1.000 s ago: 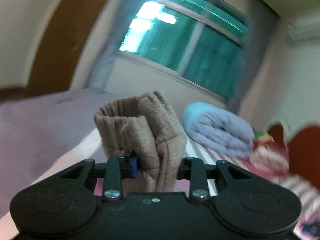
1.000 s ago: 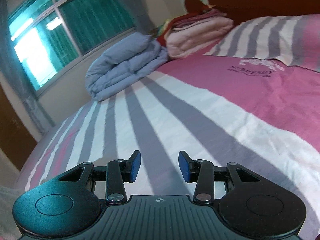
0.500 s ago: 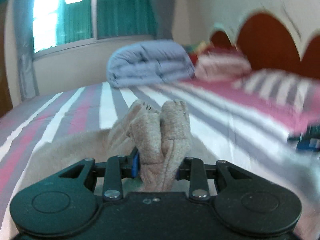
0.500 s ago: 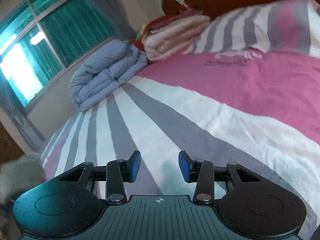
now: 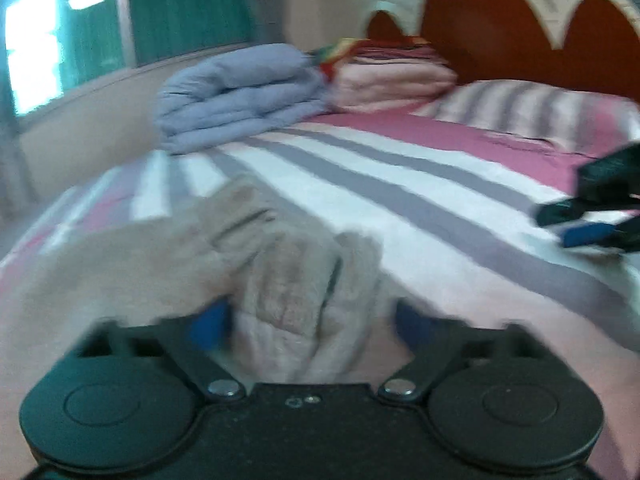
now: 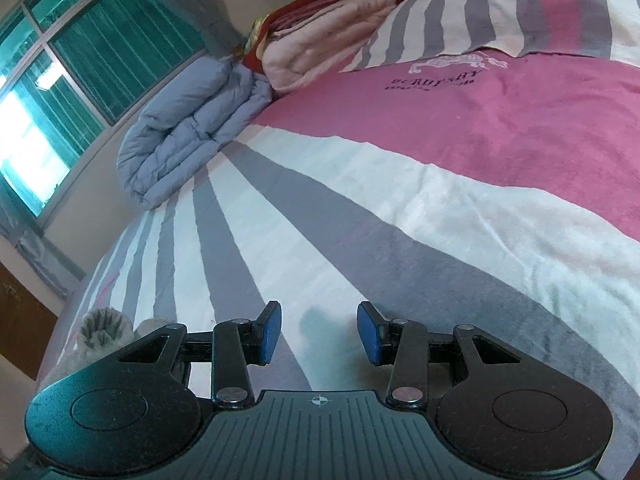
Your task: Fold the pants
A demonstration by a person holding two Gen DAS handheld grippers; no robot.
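Pants [image 5: 280, 280] of beige fleece lie bunched on the striped bed cover [image 5: 400, 184], with one thick fold standing between the blue pads of the left gripper [image 5: 308, 320]. Its jaws look spread wider than the fold, but the picture is blurred, so I cannot tell if they grip it. Right gripper [image 6: 319, 330] hovers low over the cover, jaws wide apart and holding nothing. A folded blue quilt [image 6: 184, 136] lies beside the window.
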